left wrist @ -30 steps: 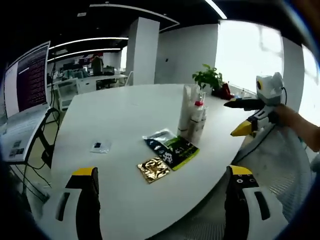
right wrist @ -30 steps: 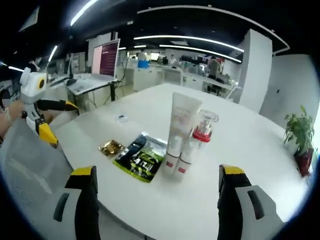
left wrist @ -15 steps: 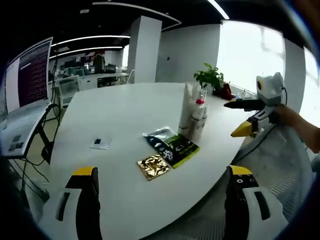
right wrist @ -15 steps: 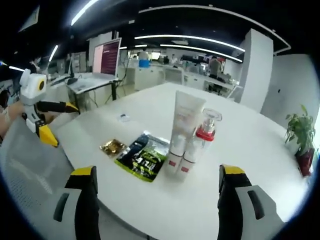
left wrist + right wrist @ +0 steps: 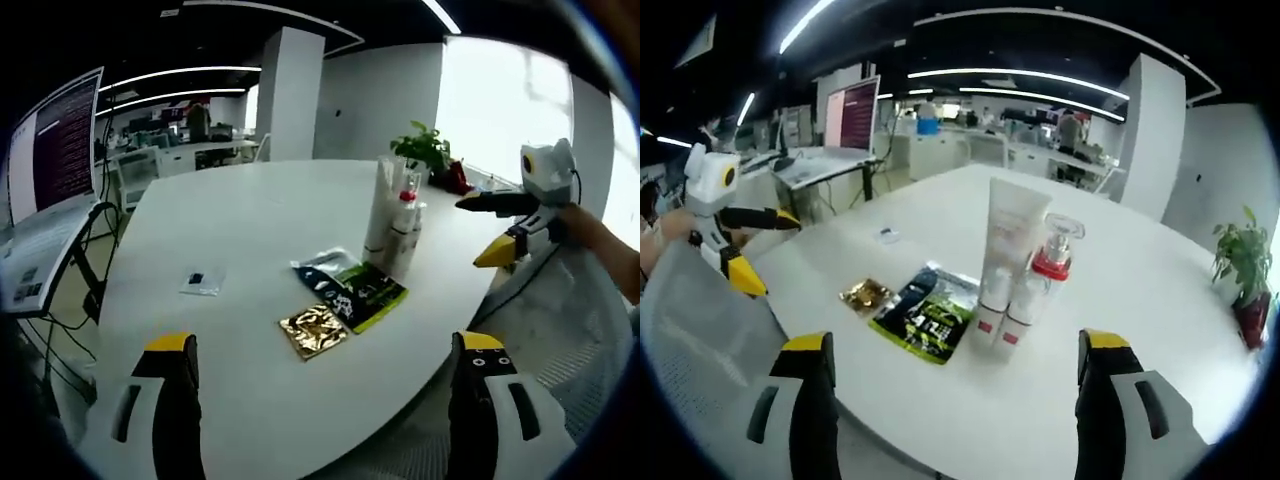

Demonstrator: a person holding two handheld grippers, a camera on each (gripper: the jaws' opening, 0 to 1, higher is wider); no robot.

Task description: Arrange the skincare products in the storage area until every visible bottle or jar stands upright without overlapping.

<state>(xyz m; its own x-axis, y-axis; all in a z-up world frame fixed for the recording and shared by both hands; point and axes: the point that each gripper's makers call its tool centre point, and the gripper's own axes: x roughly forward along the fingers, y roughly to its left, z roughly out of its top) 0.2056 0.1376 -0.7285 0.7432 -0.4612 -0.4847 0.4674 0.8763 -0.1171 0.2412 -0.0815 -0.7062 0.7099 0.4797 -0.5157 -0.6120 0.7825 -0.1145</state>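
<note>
Skincare tubes (image 5: 1002, 270) upright, well ahead of right claw (image 5: 955, 400).

Three tubes (image 5: 1008, 245), one pump bottle (image 5: 1038, 285), three sachets (image 5: 925, 315).

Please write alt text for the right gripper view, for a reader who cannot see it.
Upright skincare tubes and a red-collared pump bottle stand clustered on a white table, beside flat sachets. The right tongs hang open in front; the left tongs show at the far left.
</note>
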